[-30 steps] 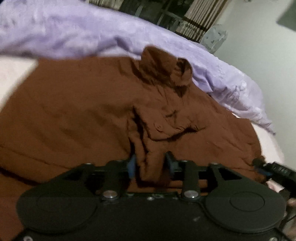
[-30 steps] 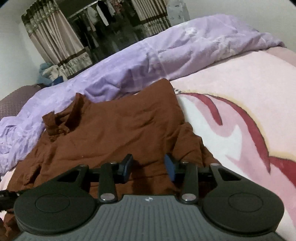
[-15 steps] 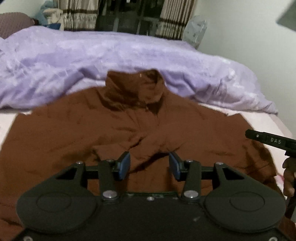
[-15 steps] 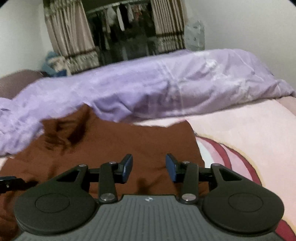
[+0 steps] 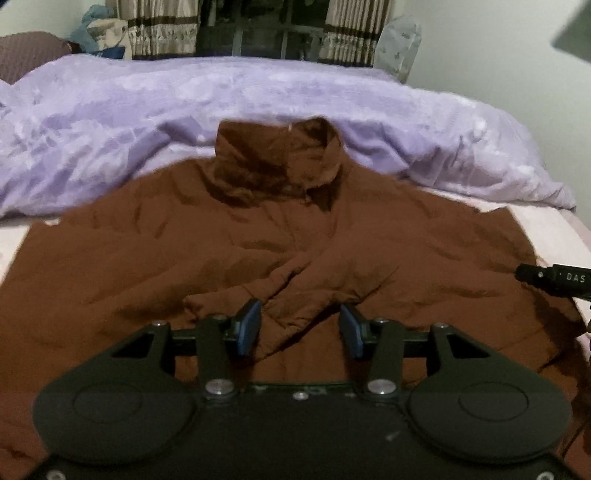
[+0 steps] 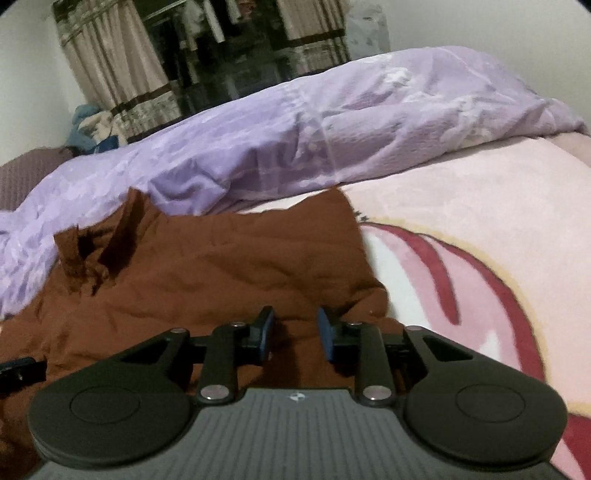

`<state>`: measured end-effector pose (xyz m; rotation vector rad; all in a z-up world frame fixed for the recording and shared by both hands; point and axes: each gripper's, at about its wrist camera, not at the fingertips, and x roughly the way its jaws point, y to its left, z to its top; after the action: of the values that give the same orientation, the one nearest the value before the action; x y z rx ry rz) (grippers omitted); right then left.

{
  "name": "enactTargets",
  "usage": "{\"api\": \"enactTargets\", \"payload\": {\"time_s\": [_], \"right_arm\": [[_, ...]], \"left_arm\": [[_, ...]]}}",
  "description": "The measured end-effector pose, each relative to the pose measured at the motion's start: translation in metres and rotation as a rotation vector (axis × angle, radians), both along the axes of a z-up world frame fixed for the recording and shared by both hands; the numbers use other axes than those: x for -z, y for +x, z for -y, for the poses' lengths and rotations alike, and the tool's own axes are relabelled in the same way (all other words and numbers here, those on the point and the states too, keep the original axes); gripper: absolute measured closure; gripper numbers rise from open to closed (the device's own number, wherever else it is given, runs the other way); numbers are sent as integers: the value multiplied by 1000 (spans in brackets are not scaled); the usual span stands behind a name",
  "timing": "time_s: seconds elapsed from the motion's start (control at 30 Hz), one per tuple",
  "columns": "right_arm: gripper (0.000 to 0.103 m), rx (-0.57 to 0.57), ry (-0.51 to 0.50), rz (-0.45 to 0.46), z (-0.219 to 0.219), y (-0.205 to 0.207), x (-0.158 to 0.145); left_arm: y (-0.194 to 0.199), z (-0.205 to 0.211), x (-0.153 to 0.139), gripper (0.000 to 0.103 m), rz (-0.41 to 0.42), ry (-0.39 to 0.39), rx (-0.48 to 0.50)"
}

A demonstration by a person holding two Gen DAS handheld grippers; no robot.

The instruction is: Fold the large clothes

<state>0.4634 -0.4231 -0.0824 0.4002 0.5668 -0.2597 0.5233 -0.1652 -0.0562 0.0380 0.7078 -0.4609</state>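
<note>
One brown shirt [image 5: 229, 258] is all you are working on, and it now lies spread front-up across the pink blanket [image 6: 461, 206], its collar [image 5: 277, 158] towards the purple duvet [image 5: 147, 110] at the back. A second ago the left wrist view showed it askew, with a bunched ridge of cloth standing between your left tongs; now the collar sits square ahead and the body spreads broadly to both sides, with only a low crease left near the middle. I read that as the spreading-out step nearly finished, so the first fold can start soon. Your left gripper [image 5: 299, 328] stands spread, pads apart, above the crease, pinching nothing. Your right gripper [image 6: 295, 334] has just been closing: its pads stand closer together than half a second ago, with a hump of brown cloth at the shirt's right edge between them, but a gap shows and I cannot see the pads pressing on it, so count it as spread too. From the left view its black tip [image 5: 554, 278] pokes in at the shirt's right side. By count: one shirt, one collar, two grippers, one duvet, one blanket, and two curtains [image 5: 162, 27] flanking the dark wardrobe opening behind the bed.
</note>
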Motion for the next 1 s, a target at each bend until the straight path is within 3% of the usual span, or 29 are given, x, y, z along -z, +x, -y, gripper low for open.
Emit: {"api": "enactTargets", "payload": {"time_s": [0.17,0.33,0.47,0.63,0.9,0.97,1.0], "right_arm": [[68,-17,-13,61,-12,-38,-29],[66,-59,-79,73,-31,-67,-43],[66,-94,-113,23,-40,-66,-31],[66,-74,-60,-56,-32,-55,-3],[66,-77,-13,-33,-27,-57,13],[66,-87,-21,-44,-27,-58,10],[63,-88,-11,-50,-27,-62,5]], "left_arm": [[-34,-19,-26,54,73,1,25],[-54,-34,-22,54,64,-22,39],[-48,-29,2,54,-3,-14,25],[-45,-24,22,51,-7,13,15],[-40,-30,25,48,-12,-19,18],[-45,-34,18,45,-15,-17,28],[-50,-39,11,34,-15,-16,29]]}}
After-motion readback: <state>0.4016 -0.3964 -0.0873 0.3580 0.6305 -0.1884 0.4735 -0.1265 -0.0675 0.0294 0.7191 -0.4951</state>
